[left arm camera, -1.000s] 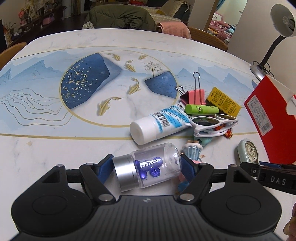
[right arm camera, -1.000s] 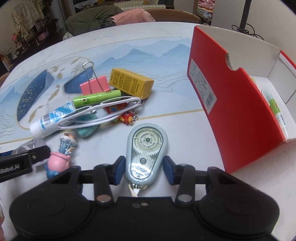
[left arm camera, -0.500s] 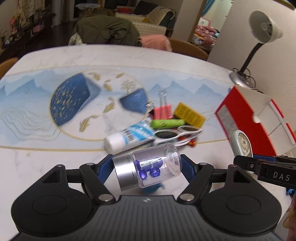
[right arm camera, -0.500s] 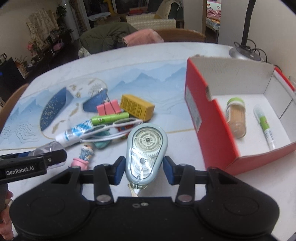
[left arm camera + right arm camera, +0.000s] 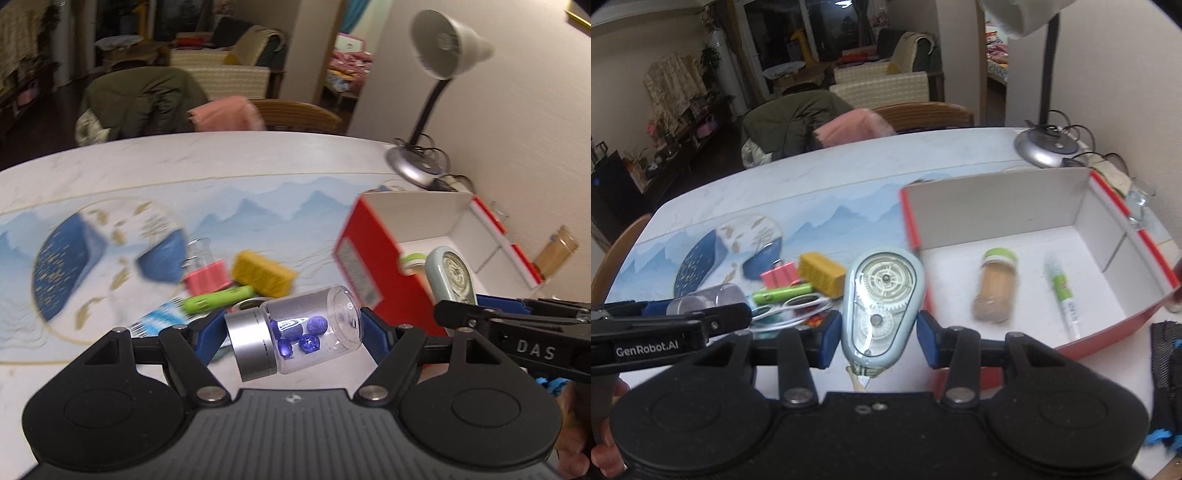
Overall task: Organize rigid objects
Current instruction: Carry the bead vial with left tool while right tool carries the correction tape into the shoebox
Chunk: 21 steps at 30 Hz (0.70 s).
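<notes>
jar (image 5: 295, 334) clamped in left gripper (image 5: 293, 338), airborne

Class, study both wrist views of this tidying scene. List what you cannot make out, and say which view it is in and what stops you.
- White tube, left wrist view: motion blur and the left tongs holding the jar hide most of it.
- Label on the red box, left wrist view: too blurred to read.
- Glasses, right wrist view: partly behind the left tongs.
- Toothpick jar, right wrist view: blurred.
- Lamp head, right wrist view: cut by the top edge.

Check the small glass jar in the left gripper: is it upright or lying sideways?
Sideways. The glass jar lies across the left gripper, silver cap toward the left finger, clear base toward the right, blue beads inside.
</notes>
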### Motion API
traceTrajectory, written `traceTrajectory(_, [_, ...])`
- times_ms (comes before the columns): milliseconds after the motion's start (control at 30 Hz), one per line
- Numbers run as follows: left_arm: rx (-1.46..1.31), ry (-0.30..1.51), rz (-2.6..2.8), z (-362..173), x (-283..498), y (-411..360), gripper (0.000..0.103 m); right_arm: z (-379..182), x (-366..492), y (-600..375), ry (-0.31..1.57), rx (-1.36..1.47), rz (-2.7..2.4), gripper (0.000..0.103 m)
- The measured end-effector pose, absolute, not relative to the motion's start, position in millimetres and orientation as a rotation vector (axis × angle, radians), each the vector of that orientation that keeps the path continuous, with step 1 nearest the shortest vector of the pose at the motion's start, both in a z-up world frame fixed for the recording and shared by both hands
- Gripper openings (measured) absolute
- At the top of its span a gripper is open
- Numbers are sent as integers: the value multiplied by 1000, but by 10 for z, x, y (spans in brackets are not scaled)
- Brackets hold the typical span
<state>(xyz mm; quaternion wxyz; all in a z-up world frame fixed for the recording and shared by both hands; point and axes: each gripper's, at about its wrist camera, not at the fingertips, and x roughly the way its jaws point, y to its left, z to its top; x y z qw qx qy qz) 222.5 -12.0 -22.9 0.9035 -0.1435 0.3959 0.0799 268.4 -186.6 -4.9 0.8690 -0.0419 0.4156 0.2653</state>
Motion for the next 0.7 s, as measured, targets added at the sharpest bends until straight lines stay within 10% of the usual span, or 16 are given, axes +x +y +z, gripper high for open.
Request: traceTrajectory(700, [-193, 900, -11, -357, 3263, -1261, 76, -180, 3580, -2875, 841, -73, 387, 43])
